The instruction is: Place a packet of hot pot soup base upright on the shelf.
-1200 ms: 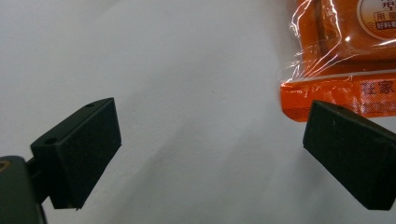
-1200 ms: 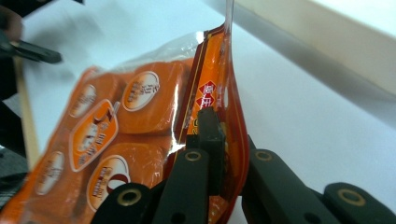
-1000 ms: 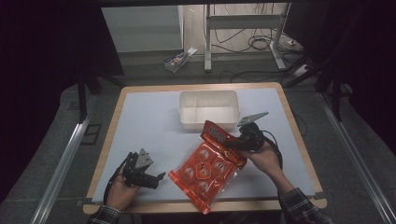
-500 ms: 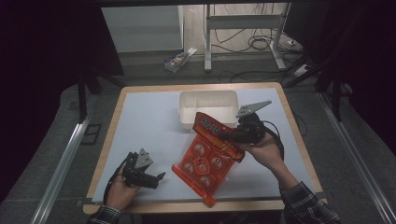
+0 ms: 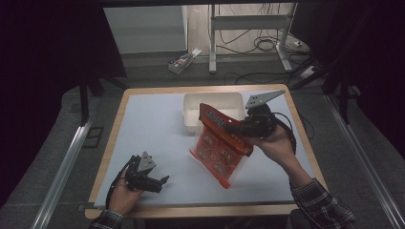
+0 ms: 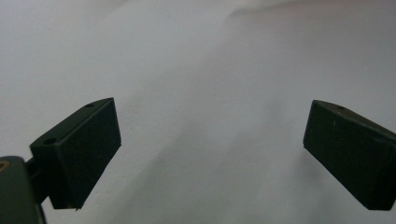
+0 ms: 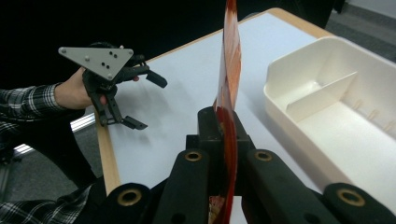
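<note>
Table, bin and a cluttered floor behind

A table with a pale grey-blue top and a light wooden edge carries a white plastic bin near its far edge; the bin is open-topped and split by an inner divider. On the grey floor beyond the table lies a small box, near the legs of a metal stand and a tangle of dark cables. Metal rails run along both sides.

Dim surroundings, perhaps overhead-lit, slightly soft
</note>
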A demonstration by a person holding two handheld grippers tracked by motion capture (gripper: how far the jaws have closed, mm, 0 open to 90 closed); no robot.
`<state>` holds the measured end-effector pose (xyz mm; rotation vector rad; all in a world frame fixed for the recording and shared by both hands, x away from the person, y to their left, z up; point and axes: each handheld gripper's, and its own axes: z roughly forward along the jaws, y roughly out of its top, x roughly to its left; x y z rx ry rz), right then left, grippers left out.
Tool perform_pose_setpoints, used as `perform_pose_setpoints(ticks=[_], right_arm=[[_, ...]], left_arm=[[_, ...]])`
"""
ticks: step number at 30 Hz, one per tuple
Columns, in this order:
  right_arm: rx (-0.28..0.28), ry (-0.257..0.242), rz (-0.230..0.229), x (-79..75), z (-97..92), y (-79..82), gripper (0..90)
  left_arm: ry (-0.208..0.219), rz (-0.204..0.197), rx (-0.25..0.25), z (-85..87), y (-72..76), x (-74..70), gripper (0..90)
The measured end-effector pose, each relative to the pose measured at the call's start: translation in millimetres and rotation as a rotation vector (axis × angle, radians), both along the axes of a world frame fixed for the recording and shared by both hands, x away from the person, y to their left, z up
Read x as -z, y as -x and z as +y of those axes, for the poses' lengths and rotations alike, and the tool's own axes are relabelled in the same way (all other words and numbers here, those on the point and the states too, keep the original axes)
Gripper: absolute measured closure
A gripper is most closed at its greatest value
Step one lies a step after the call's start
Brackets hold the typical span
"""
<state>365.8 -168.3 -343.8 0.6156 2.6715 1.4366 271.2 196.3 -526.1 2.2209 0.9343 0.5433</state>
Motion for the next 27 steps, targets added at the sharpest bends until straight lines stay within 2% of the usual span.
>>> perform_pose_setpoints(ticks=[7, 17, 27], right_arm=[[0.031, 0.025, -0.038, -15.9, -4.3, -7.1, 88.7], [0.084, 0.010, -0.055, -38.6, -19.2, -23.0, 88.7], [0.119, 0.020, -0.086, -60.1, -20.5, -42.4, 88.6]], left_arm=[[0.002, 0.002, 0.000, 0.3, -0.1, -0.3, 3.8], [-0.001, 0.000, 0.000, 0.4, -0.2, -0.3, 3.8], [0.000, -0.002, -0.001, 0.5, 0.1, -0.4, 3.8]])
